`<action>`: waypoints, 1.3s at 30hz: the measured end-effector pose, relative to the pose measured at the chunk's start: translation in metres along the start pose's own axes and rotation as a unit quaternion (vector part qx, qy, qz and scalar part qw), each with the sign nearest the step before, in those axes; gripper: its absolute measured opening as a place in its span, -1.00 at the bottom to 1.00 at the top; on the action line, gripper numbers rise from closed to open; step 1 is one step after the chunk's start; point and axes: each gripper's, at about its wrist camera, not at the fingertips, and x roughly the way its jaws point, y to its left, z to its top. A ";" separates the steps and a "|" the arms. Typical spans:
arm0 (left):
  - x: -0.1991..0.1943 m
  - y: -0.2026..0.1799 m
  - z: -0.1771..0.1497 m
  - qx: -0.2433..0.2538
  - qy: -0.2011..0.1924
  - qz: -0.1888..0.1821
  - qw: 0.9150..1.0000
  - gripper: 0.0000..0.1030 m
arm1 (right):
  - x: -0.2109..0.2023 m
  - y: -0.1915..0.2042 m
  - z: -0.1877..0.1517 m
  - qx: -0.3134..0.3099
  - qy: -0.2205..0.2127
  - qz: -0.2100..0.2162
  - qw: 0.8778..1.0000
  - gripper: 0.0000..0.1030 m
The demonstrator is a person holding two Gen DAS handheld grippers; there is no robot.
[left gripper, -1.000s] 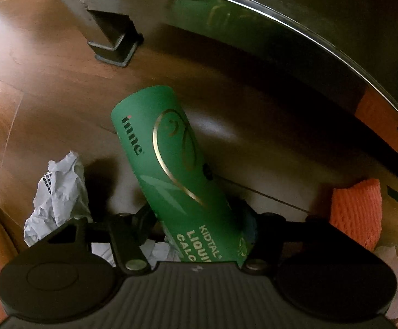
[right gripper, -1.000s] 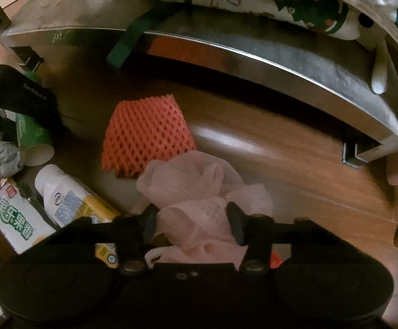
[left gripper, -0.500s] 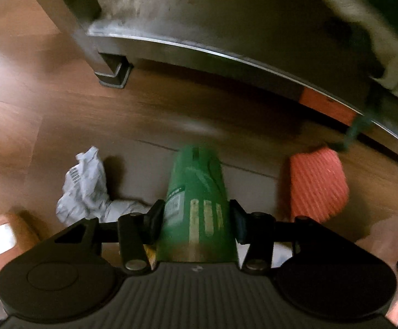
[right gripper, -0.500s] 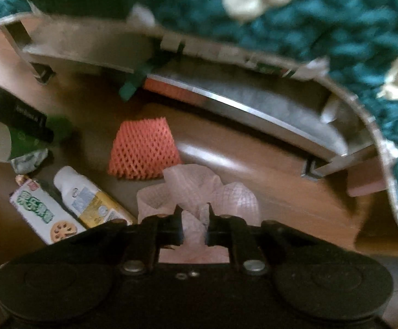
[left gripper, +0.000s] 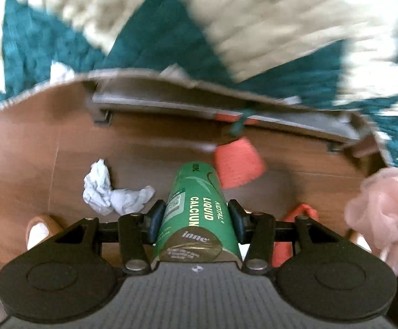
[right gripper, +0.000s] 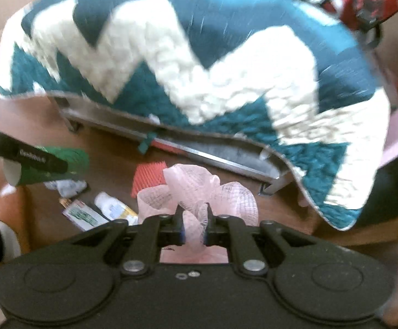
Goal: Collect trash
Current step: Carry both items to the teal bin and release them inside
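Note:
My left gripper (left gripper: 195, 219) is shut on a green "Liquid Calcium" tube (left gripper: 196, 213) and holds it well above the wooden floor; the tube also shows at the left of the right wrist view (right gripper: 70, 161). My right gripper (right gripper: 195, 226) is shut on a pink foam fruit net (right gripper: 199, 197), also lifted; the net shows at the right edge of the left wrist view (left gripper: 382, 205). On the floor lie an orange foam net (left gripper: 237, 164), crumpled white paper (left gripper: 108, 192), a small white bottle (right gripper: 114, 209) and a drink carton (right gripper: 81, 215).
A low metal-framed bed (right gripper: 199, 148) with a teal and cream zigzag blanket (right gripper: 199, 68) fills the far side. A slippered foot (left gripper: 40, 230) stands at the left. Another orange piece (left gripper: 295, 230) lies under the left gripper.
Both grippers have risen and pulled back from the floor with their loads, so the bed and blanket now fill the upper view. The right jaws closed on the pink net.

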 end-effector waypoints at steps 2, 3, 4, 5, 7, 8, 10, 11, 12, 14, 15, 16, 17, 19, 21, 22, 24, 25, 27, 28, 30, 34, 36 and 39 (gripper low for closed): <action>-0.029 -0.013 -0.003 0.015 -0.020 -0.010 1.000 -0.06 | -0.028 -0.002 0.002 0.007 -0.009 0.009 1.000 -0.82; -0.045 -0.020 -0.005 0.022 -0.030 -0.016 0.999 -0.06 | -0.040 -0.003 0.002 0.010 -0.015 0.009 1.000 -0.82; -0.061 -0.027 -0.006 0.028 -0.040 -0.022 0.999 -0.06 | -0.052 -0.004 0.003 0.013 -0.022 0.010 1.000 -0.82; -0.076 -0.034 -0.007 0.032 -0.050 -0.026 0.998 -0.06 | -0.069 -0.005 0.003 0.016 -0.032 0.008 0.999 -0.82; -0.107 -0.049 -0.012 0.050 -0.077 -0.035 0.995 -0.06 | -0.098 -0.011 0.001 0.019 -0.051 0.004 0.999 -0.82; -0.126 -0.057 -0.015 0.059 -0.092 -0.040 0.993 -0.06 | -0.116 -0.013 -0.001 0.021 -0.064 -0.001 0.998 -0.82; -0.156 -0.072 -0.020 0.075 -0.119 -0.050 0.989 -0.06 | -0.142 -0.019 -0.004 0.029 -0.068 -0.011 0.997 -0.83; -0.174 -0.080 -0.024 0.083 -0.134 -0.056 0.986 -0.06 | -0.159 -0.024 -0.006 0.034 -0.080 -0.016 0.996 -0.83; -0.189 -0.087 -0.026 0.090 -0.145 -0.061 0.983 -0.06 | -0.173 -0.027 -0.008 0.039 -0.088 -0.021 0.995 -0.83; -0.217 -0.101 -0.033 0.106 -0.167 -0.073 0.978 -0.06 | -0.203 -0.036 -0.013 0.051 -0.107 -0.027 0.993 -0.83; -0.232 -0.110 -0.037 0.115 -0.178 -0.079 0.974 -0.06 | -0.215 -0.041 -0.016 0.055 -0.116 -0.030 0.991 -0.83; -0.245 -0.118 -0.041 0.124 -0.189 -0.085 0.970 -0.06 | -0.228 -0.044 -0.020 0.057 -0.125 -0.036 0.990 -0.83; -0.260 -0.126 -0.046 0.133 -0.202 -0.091 0.966 -0.06 | -0.240 -0.049 -0.023 0.059 -0.134 -0.042 0.988 -0.83; -0.284 -0.141 -0.054 0.148 -0.220 -0.104 0.959 -0.06 | -0.267 -0.056 -0.029 0.062 -0.151 -0.055 0.985 -0.83; -0.304 -0.156 -0.061 0.163 -0.238 -0.118 0.950 -0.06 | -0.291 -0.064 -0.036 0.068 -0.170 -0.070 0.981 -0.84; -0.313 -0.163 -0.065 0.169 -0.245 -0.124 0.946 -0.06 | -0.302 -0.068 -0.039 0.071 -0.179 -0.077 0.978 -0.84; -0.329 -0.177 -0.072 0.181 -0.257 -0.136 0.939 -0.06 | -0.324 -0.078 -0.045 0.075 -0.194 -0.094 0.974 -0.85; -0.337 -0.185 -0.074 0.187 -0.262 -0.142 0.936 -0.06 | -0.332 -0.083 -0.047 0.078 -0.202 -0.100 0.971 -0.85; -0.353 -0.201 -0.077 0.200 -0.274 -0.154 0.928 -0.06 | -0.352 -0.094 -0.051 0.086 -0.212 -0.113 0.967 -0.85; -0.361 -0.208 -0.079 0.206 -0.280 -0.158 0.924 -0.06 | -0.361 -0.101 -0.053 0.091 -0.216 -0.120 0.965 -0.86; -0.376 -0.226 -0.082 0.219 -0.291 -0.169 0.916 -0.06 | -0.376 -0.113 -0.057 0.101 -0.224 -0.133 0.960 -0.86; -0.400 -0.264 -0.085 0.251 -0.307 -0.191 0.898 -0.06 | -0.407 -0.141 -0.062 0.116 -0.238 -0.163 0.950 -0.86; -0.412 -0.287 -0.087 0.272 -0.315 -0.204 0.886 -0.06 | -0.423 -0.159 -0.065 0.125 -0.246 -0.179 0.944 -0.86; -0.430 -0.323 -0.089 0.296 -0.321 -0.223 0.872 -0.06 | -0.446 -0.189 -0.070 0.145 -0.249 -0.201 0.936 -0.86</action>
